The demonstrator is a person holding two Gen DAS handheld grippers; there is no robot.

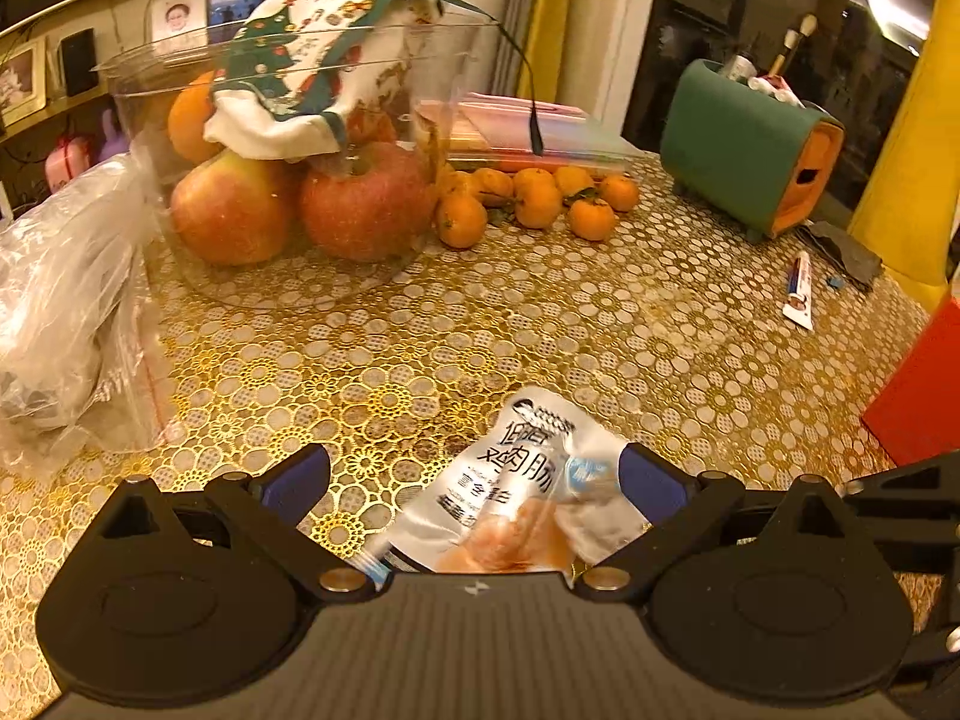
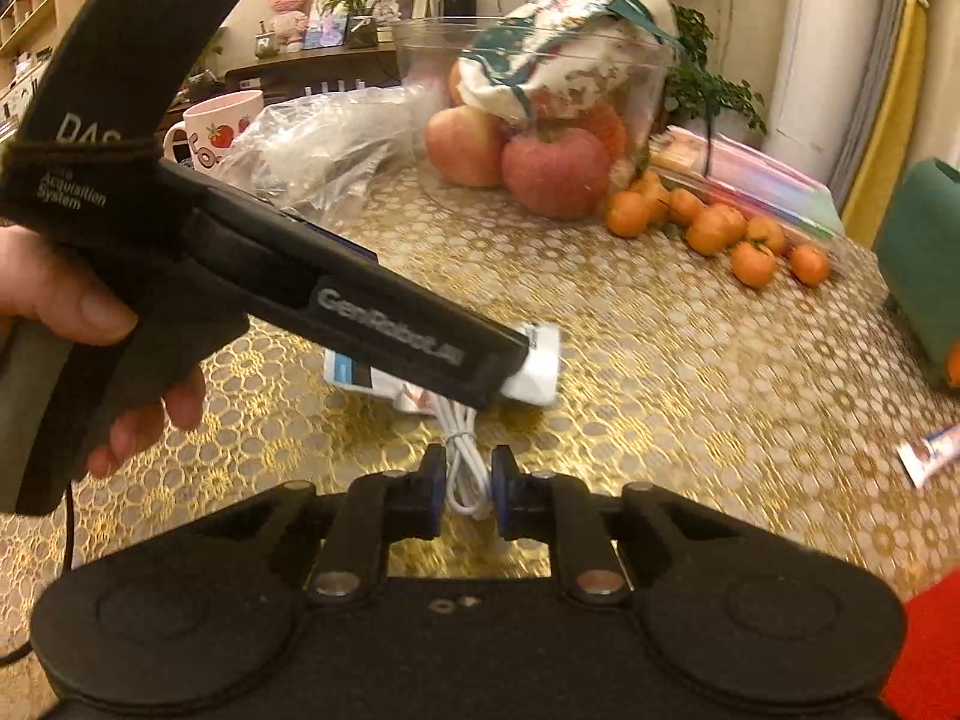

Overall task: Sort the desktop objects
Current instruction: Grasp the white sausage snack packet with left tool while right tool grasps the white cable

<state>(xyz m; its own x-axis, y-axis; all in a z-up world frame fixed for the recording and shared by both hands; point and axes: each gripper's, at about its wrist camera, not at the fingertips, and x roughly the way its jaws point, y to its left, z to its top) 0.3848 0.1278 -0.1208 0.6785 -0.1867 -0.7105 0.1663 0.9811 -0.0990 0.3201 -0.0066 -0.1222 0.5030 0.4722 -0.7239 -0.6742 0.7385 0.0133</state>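
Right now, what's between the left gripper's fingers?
The silver snack packet lies on the tablecloth between the open left gripper fingers, nearer the right finger; left wrist view shows it.

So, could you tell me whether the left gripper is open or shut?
Open: left gripper fingers spread wide around the snack packet, not pinching it.

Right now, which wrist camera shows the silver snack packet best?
The left wrist view: the silver snack packet lies between the open left gripper fingers, label readable. In the right wrist view that gripper's body covers most of the packet; only its ends show.
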